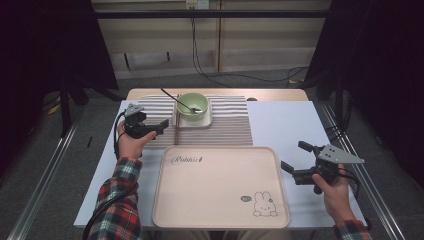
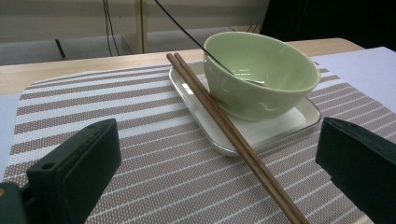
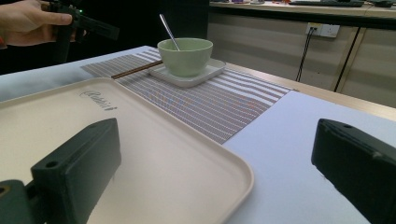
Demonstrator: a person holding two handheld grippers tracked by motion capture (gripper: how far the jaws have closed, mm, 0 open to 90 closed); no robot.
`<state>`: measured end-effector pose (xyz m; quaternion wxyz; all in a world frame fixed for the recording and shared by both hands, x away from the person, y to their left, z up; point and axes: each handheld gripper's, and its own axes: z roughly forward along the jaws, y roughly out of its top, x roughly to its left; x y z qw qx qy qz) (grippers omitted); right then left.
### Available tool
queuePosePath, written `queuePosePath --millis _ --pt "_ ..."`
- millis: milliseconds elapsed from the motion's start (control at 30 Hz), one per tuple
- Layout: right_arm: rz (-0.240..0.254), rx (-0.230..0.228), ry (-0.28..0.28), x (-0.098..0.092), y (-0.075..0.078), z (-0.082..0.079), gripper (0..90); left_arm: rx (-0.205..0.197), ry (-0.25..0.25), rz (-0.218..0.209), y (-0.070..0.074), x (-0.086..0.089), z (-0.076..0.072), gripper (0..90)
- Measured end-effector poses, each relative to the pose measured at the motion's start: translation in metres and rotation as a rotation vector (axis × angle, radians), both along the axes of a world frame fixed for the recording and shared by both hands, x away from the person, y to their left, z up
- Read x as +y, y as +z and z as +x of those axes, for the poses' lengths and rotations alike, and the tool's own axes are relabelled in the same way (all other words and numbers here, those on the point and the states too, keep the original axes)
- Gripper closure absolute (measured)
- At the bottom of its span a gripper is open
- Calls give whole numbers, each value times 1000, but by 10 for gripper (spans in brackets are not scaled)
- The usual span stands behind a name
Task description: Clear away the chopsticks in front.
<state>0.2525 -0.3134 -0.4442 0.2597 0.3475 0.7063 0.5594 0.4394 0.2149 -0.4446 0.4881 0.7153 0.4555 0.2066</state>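
Where left tongs (image 1: 156, 123) gape: chopsticks (image 2: 229, 130), lengthwise front-to-back, beside bowl (image 2: 259, 74).

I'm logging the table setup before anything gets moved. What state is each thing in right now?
Left gripper: open, empty, beside the chopsticks.
Right gripper: open, empty, right of the tray.
Green bowl: upright on the white plate, spoon inside.
Spoon: leaning in the bowl.
Chopsticks: paired, lying across the plate's edge.
White plate: flat on the striped placemat.
Tray: flat, nothing on it.

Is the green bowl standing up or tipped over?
Standing upright: the green bowl sits flat on the white dish, mouth up, with a spoon inside.
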Motion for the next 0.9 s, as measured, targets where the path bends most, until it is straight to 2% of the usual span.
queuePosePath --millis 100,200,300,400,433,500,533,567,633,733,767,833,900 --pt "2 -1 -3 0 0 0 10 6 11 -2 -2 -4 5 9" --pt "2 -5 -10 0 0 0 10 15 13 25 -4 -8 10 36" --pt "0 0 -3 0 0 0 10 19 23 9 -6 -10 15 71" --pt "2 2 -9 0 0 0 10 29 37 18 -7 -13 20 108" --pt "1 3 -10 0 0 0 10 37 47 45 -8 -15 22 124" --pt "1 -2 -10 -1 1 1 10 35 48 46 -9 -16 24 161" --pt "1 -2 -10 -1 1 1 10 33 50 60 -9 -16 25 161" --pt "2 0 -9 -1 1 1 10 44 60 76 -11 -17 28 175" --pt "4 2 -9 -1 0 1 10 47 61 76 -12 -19 29 191" --pt "3 -3 -11 -2 1 1 10 81 68 78 -14 -22 33 227" --pt "6 -1 -18 -2 1 1 10 100 74 76 -15 -24 34 264" --pt "6 1 -16 -2 1 1 10 99 84 107 -15 -27 37 267" --pt "6 -1 -21 -2 0 1 10 115 93 82 -16 -30 40 302"
